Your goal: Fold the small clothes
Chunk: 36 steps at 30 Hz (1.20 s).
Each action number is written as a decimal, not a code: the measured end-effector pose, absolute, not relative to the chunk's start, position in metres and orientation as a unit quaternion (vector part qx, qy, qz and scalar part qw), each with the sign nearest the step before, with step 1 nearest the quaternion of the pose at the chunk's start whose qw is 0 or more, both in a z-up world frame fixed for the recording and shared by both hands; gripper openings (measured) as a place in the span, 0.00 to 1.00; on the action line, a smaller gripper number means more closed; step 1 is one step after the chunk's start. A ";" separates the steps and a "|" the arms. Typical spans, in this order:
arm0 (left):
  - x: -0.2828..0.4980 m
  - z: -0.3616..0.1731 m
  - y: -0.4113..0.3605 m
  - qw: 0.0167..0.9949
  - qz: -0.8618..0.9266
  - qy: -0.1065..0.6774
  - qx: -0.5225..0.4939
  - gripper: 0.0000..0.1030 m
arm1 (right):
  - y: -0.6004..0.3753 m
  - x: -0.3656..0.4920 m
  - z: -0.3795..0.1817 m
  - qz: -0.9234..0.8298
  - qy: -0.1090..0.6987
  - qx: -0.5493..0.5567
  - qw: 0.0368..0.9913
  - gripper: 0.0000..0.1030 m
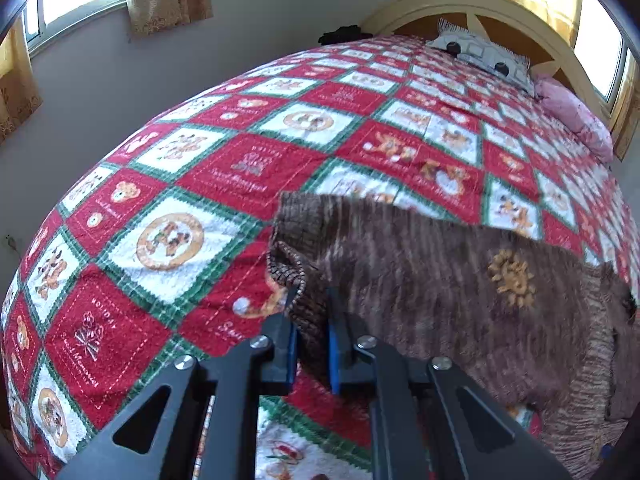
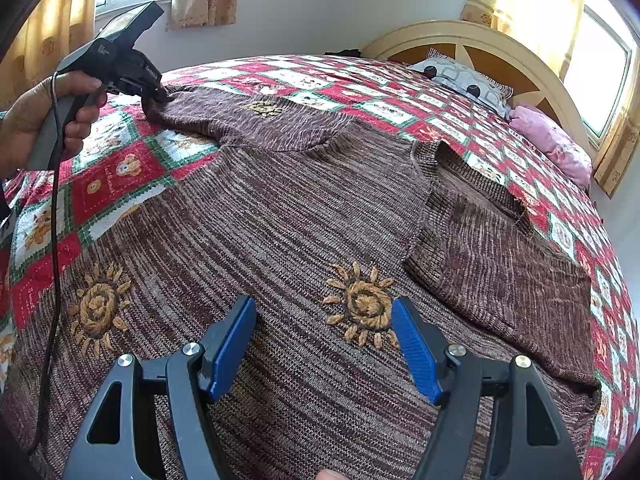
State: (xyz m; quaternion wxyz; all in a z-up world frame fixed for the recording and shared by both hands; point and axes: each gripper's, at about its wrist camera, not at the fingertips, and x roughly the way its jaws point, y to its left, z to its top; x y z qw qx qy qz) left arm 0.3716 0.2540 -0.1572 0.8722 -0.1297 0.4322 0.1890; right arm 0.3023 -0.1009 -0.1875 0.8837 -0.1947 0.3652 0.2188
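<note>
A brown knitted sweater (image 2: pixel 280 208) with tan embroidered suns lies spread on the bed. Its right sleeve (image 2: pixel 500 264) lies flat to the right. My left gripper (image 1: pixel 312 312) is shut on the ribbed cuff of the left sleeve (image 1: pixel 296 280), which stretches away toward the body (image 1: pixel 460 280). The left gripper also shows in the right wrist view (image 2: pixel 154 96), at the far left, held by a hand, pinching the sleeve end. My right gripper (image 2: pixel 324 320) is open and empty, hovering just above the sweater's body beside an embroidered sun (image 2: pixel 366 304).
The bed carries a red, white and green teddy-bear quilt (image 1: pixel 180 200). A grey patterned pillow (image 2: pixel 464 80) and a pink pillow (image 2: pixel 552 140) lie by the cream headboard (image 2: pixel 472 36). Curtained windows stand on both sides. A black cable (image 2: pixel 54 240) hangs from the left gripper.
</note>
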 end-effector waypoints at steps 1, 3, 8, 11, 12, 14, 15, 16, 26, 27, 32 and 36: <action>0.373 -0.153 0.251 0.875 0.184 0.429 -0.128 0.12 | -0.103 0.301 -0.185 0.220 0.363 -0.190 0.885 0.69; 0.376 -0.141 0.243 0.885 0.174 0.416 -0.119 0.12 | -0.109 0.300 -0.181 0.219 0.358 -0.184 0.889 0.69; 0.385 -0.111 0.218 0.902 0.140 0.392 -0.114 0.11 | -0.131 0.300 -0.168 0.203 0.349 -0.175 0.898 0.69; 0.392 -0.093 0.193 0.912 0.111 0.378 -0.115 0.11 | -0.149 0.301 -0.160 0.191 0.345 -0.160 0.905 0.69; 0.394 -0.087 0.182 0.915 0.100 0.374 -0.116 0.11 | -0.155 0.301 -0.158 0.186 0.343 -0.155 0.907 0.69; 0.397 -0.077 0.162 0.919 0.078 0.369 -0.119 0.11 | -0.169 0.300 -0.155 0.175 0.341 -0.144 0.912 0.69; 0.399 -0.071 0.149 0.920 0.066 0.366 -0.121 0.11 | -0.174 0.300 -0.154 0.171 0.340 -0.139 0.914 0.69; 0.400 -0.066 0.136 0.922 0.055 0.363 -0.120 0.11 | -0.181 0.299 -0.153 0.167 0.341 -0.133 0.916 0.69; 0.404 -0.061 -0.007 0.928 -0.067 0.358 -0.078 0.11 | -0.219 0.284 -0.158 0.144 0.350 -0.096 0.921 0.69; 0.405 -0.070 -0.021 0.925 -0.076 0.365 -0.071 0.11 | -0.221 0.283 -0.160 0.141 0.353 -0.093 0.920 0.69; 0.410 -0.110 -0.074 0.918 -0.084 0.386 -0.037 0.11 | -0.228 0.278 -0.172 0.135 0.366 -0.090 0.917 0.69; 0.408 -0.122 -0.096 0.910 -0.097 0.403 -0.026 0.25 | -0.229 0.276 -0.183 0.132 0.377 -0.091 0.912 0.69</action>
